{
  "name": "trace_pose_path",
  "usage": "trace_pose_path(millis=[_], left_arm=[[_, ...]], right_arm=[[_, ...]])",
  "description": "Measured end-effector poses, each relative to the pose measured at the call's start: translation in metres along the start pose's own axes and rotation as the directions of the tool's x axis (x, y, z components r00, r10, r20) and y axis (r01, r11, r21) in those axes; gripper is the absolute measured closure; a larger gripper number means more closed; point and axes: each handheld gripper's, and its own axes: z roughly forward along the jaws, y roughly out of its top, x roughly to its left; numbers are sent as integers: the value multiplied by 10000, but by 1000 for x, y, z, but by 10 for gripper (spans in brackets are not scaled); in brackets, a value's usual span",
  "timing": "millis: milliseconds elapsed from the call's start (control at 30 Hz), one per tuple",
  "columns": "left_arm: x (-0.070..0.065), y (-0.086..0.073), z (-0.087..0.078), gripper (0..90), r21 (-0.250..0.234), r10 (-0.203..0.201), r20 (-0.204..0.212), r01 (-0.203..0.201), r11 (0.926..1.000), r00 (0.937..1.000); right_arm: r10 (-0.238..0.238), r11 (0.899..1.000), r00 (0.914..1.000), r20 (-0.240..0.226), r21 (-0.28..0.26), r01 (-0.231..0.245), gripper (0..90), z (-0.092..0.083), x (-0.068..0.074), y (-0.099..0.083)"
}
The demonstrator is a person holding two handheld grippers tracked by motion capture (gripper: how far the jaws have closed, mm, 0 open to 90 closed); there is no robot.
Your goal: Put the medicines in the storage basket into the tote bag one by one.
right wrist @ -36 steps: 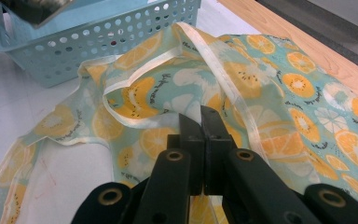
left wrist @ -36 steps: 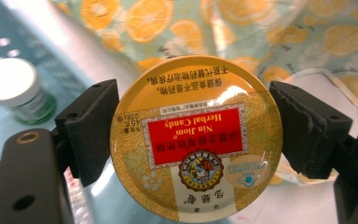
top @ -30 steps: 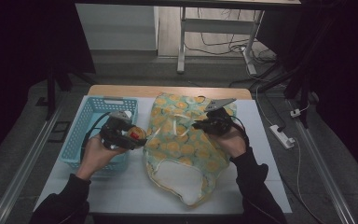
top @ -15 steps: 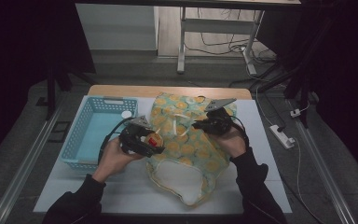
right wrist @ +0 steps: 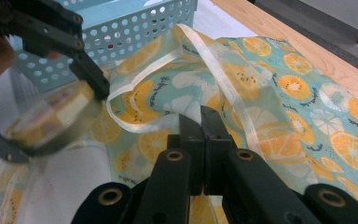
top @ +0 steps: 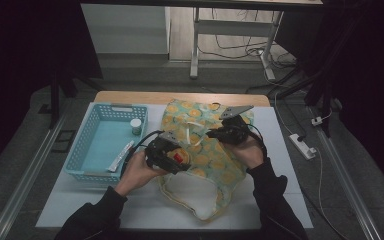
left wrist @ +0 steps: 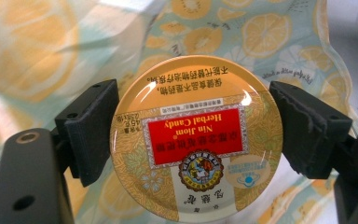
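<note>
The herbal candy tin (left wrist: 192, 140) has a glossy printed lid that catches glare. The fruit-print bag (top: 207, 150) is thin, sheeny fabric with smooth ribbon handles. At its nine o'clock, the perforated basket (top: 82, 145) is matt turquoise plastic.

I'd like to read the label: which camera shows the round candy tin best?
The left gripper view: the candy tin faces the camera between the fingers, label legible. The high view shows it small; the right gripper view shows it blurred.
</note>
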Motion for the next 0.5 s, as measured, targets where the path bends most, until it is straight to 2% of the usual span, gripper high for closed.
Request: trace_pose_path(millis=[233,500], left_arm=[[-6,10,16,203,103,269,196,-271,9996,9994],[-3,21,35,203,195,387,242,-392,9990,9990]], right_arm=[[5,10000,10000,26,-24,-5,893,0,0,0],[66,10000,9999,83,-40,-66,893,1,-2,-1]])
